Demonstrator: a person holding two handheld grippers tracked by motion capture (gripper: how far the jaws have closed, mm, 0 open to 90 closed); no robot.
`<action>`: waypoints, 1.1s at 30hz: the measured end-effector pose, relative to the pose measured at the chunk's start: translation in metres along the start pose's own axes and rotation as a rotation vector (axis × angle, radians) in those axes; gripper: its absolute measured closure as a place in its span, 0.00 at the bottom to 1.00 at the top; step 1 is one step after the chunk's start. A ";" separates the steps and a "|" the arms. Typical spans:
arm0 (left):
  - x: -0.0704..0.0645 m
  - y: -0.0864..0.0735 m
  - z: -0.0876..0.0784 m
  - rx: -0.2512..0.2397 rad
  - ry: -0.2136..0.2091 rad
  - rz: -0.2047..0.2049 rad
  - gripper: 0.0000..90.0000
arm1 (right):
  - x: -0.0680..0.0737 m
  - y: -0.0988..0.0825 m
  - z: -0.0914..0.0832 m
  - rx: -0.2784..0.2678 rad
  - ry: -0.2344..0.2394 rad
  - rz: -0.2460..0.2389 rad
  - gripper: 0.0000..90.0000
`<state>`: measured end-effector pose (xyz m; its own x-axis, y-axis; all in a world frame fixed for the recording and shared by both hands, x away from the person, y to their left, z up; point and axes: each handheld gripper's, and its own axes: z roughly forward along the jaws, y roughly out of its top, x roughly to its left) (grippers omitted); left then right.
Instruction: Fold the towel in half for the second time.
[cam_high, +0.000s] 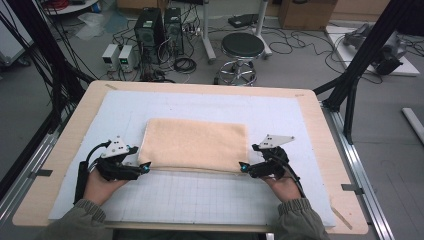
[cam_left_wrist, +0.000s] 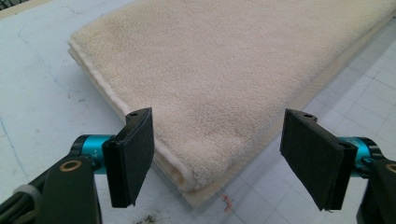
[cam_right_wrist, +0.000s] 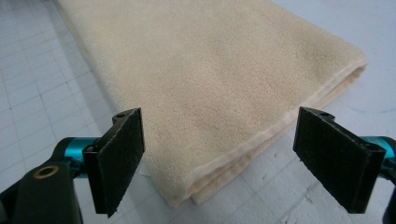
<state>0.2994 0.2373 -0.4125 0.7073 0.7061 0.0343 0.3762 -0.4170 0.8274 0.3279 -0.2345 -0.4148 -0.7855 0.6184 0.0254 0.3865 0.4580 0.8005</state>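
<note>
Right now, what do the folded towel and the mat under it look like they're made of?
The folded towel looks like cream terry cloth: a nubby looped pile, matte, with a stitched hem along its edge. The mat looks like pale blue-grey sheet, probably vinyl or rubber; it is smooth with a printed grid and faint scuffs.

Pale gridded mat spread over wooden table. Beyond the far edge: black round stool on grey floor, two black computer towers standing side by side, two small white boxes just left of them, loose cables around. Cardboard box farther back.
</note>
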 end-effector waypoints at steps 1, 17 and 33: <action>0.000 0.000 -0.001 0.000 0.000 -0.001 0.29 | 0.001 0.000 -0.001 0.000 0.001 0.001 0.17; -0.012 -0.003 -0.015 -0.016 -0.013 0.009 0.28 | 0.006 -0.011 -0.017 -0.008 -0.026 -0.013 0.14; -0.016 -0.010 -0.027 -0.021 -0.007 0.006 0.28 | 0.006 -0.025 -0.032 -0.021 -0.035 0.017 0.14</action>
<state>0.2682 0.2453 -0.4064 0.7138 0.6994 0.0359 0.3589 -0.4094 0.8388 0.2977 -0.2630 -0.4154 -0.7611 0.6484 0.0182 0.3892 0.4339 0.8125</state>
